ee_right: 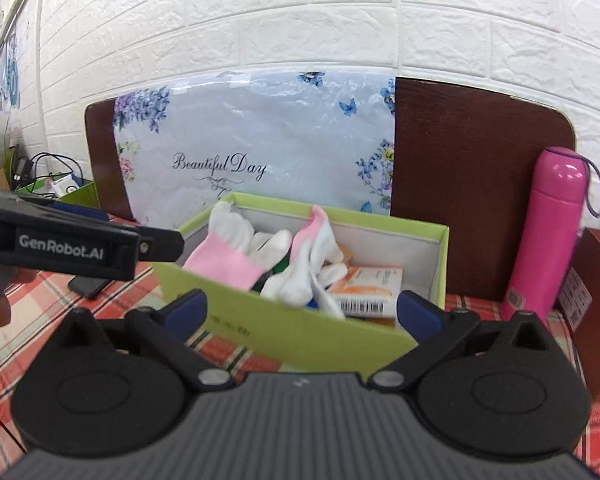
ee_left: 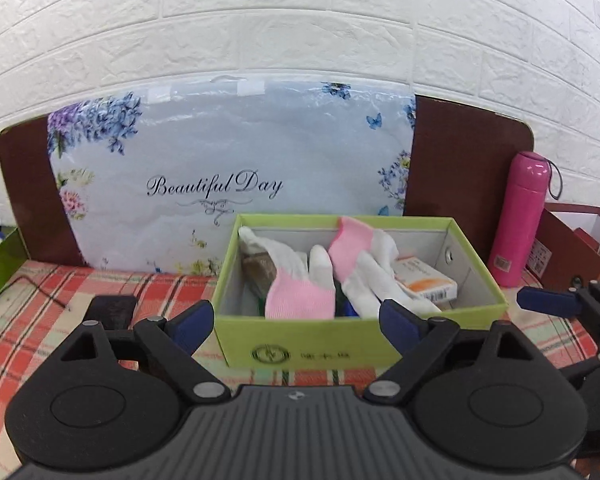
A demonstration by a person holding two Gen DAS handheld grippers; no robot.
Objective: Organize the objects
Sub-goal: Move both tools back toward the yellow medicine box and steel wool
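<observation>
Gloves [ee_left: 300, 280] lie draped in the box [ee_left: 340, 344] at my twelve o'clock, piled loosely over a carton, while both my left gripper [ee_left: 296, 320] and right gripper [ee_right: 300, 312] gape wide, holding nothing, short of its near wall.

gloves [ee_left: 300, 280] in box [ee_left: 300, 344] | bottle [ee_left: 522, 216] right of box | bag [ee_left: 228, 168] behind box

Each gripper, left [ee_left: 296, 316] and right [ee_right: 302, 312], is matte black, with two round housings flanking a ribbed grey centre plate, silver pivot pins on its angled linkage arms, and dark blue pads [ee_left: 400, 320] at the fingertips. Seen from the side, the left one carries white "GenRobot.AI" lettering [ee_right: 61, 249] beside a small screw.
</observation>
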